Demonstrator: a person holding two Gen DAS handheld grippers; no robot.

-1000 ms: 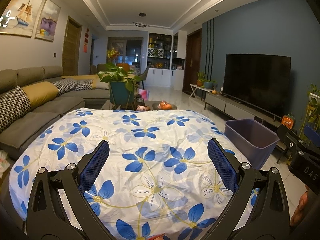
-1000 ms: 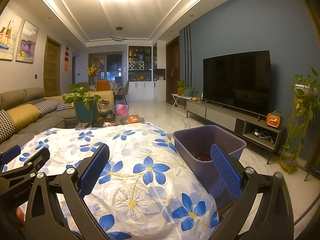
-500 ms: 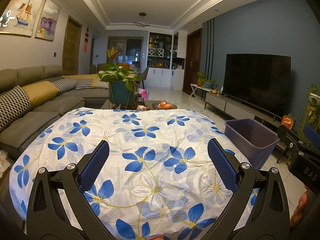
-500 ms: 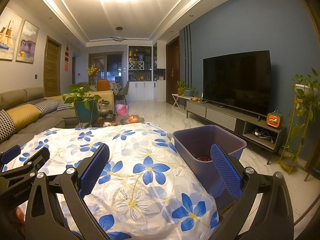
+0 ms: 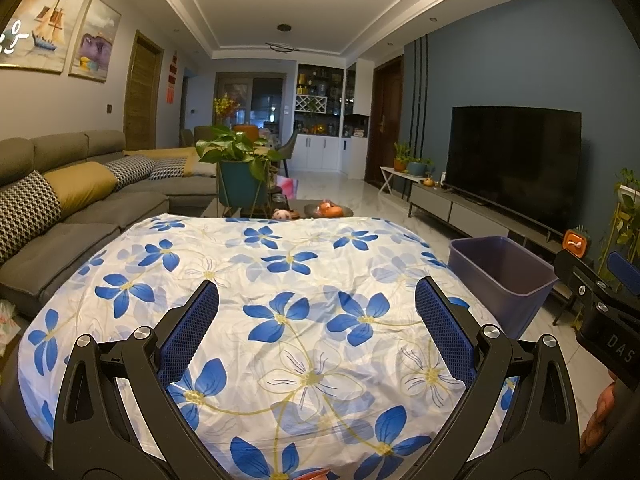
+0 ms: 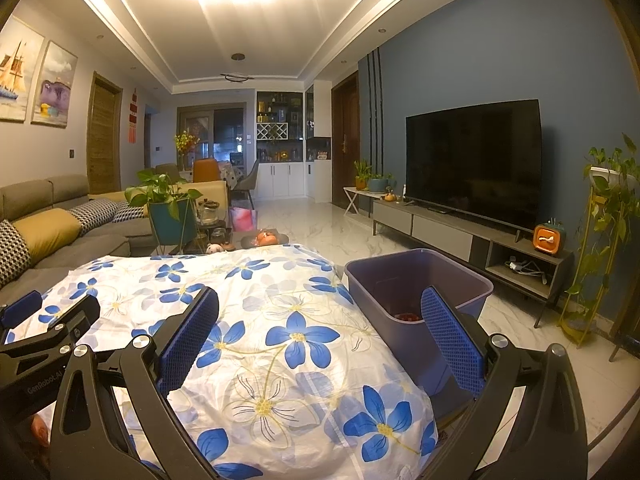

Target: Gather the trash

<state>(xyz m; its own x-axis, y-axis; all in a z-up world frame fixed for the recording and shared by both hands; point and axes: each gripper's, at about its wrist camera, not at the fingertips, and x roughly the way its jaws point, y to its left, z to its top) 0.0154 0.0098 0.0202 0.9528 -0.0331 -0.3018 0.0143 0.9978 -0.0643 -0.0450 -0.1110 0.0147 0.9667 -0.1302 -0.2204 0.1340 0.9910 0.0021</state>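
No movement since the earlier frames; both grippers hold the same pose. Sofa (image 5: 72,208) runs along the left wall, TV (image 6: 474,160) on the right above its console (image 6: 460,236). Floral-cloth table (image 5: 280,300) fills the foreground, nothing lying on the visible cloth. Purple bin (image 6: 416,292) sits on the floor just beside the table's right edge, something small and reddish (image 6: 406,316) at its bottom. Potted plant (image 5: 240,168) stands beyond the table's far edge. Left gripper (image 5: 316,332) jaws wide, empty, over the cloth. Right gripper (image 6: 320,344) jaws wide, empty; its right finger overlaps the bin in view.
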